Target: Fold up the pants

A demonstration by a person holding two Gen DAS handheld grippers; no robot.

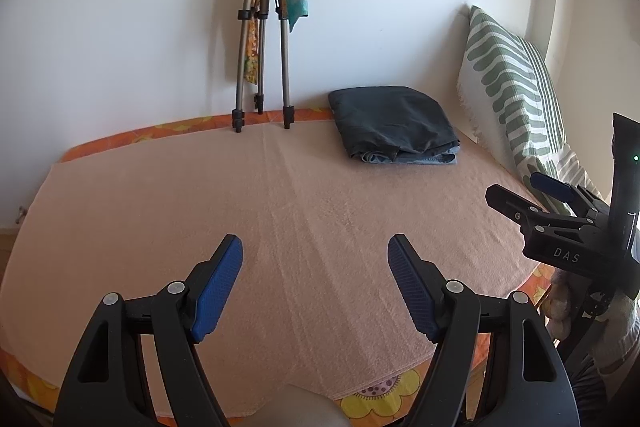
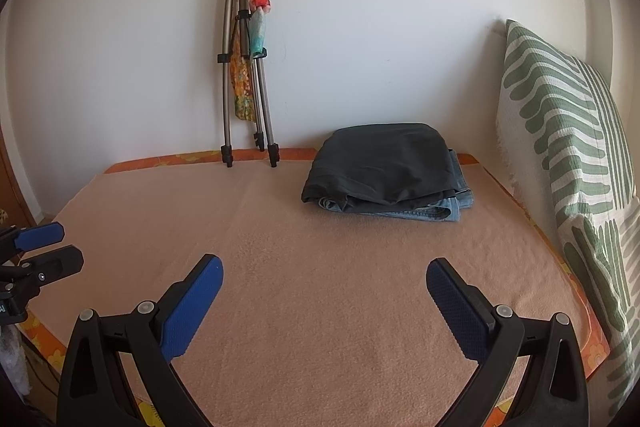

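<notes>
Left wrist view: we hold the left gripper and right gripper wide open, empty, above the peach towel; folded pants lie near the pillow.

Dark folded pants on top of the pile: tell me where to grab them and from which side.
Grip the dark folded pants at their loose front edge, coming in low from the near side with the right gripper. That edge overhangs the jeans beneath and faces both open grippers; the striped pillow crowds the right side.
</notes>
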